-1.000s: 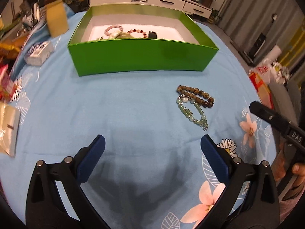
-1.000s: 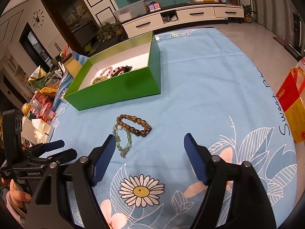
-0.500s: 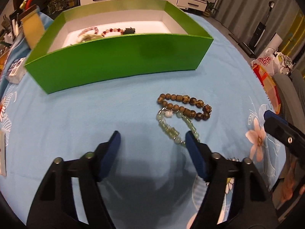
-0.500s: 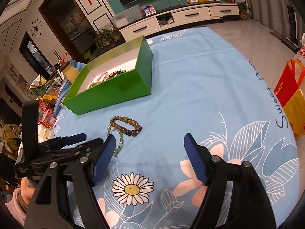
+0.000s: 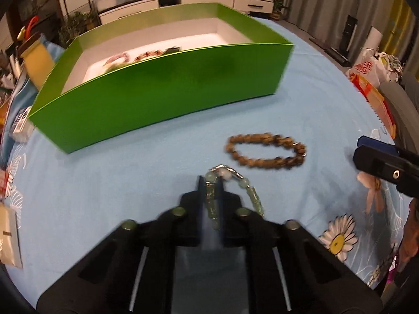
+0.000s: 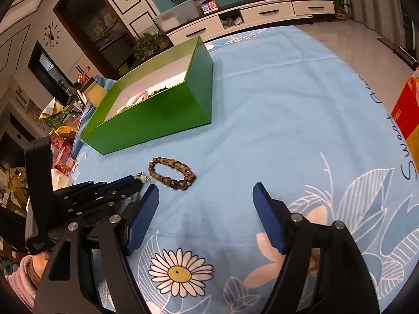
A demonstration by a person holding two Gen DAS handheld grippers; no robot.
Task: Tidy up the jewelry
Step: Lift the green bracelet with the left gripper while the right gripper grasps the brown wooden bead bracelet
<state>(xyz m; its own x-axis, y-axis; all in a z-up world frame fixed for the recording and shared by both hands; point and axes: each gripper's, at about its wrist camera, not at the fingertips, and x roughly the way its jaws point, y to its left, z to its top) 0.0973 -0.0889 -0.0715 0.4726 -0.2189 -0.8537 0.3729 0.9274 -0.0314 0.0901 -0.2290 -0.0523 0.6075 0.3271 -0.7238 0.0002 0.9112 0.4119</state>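
Observation:
My left gripper [image 5: 210, 183] is shut on one strand of a pale green bead bracelet [image 5: 248, 191] that lies on the blue floral cloth; it also shows in the right wrist view [image 6: 136, 183]. A brown bead bracelet [image 5: 264, 150] lies just beyond it, also seen in the right wrist view [image 6: 171, 174]. The green box [image 5: 162, 91] behind holds several bracelets at its left end. My right gripper [image 6: 205, 204] is open and empty, low over the cloth to the right of the brown bracelet.
The green box [image 6: 157, 120] stands at the far left of the cloth. Clutter, a yellow container [image 5: 38, 60] and small packets crowd the table's left edge. A red bag [image 6: 406, 115] hangs off the right side.
My left gripper has moved forward to the green bracelet and closed from wide open onto it. The right gripper has come slightly closer to the brown bracelet and stays open.

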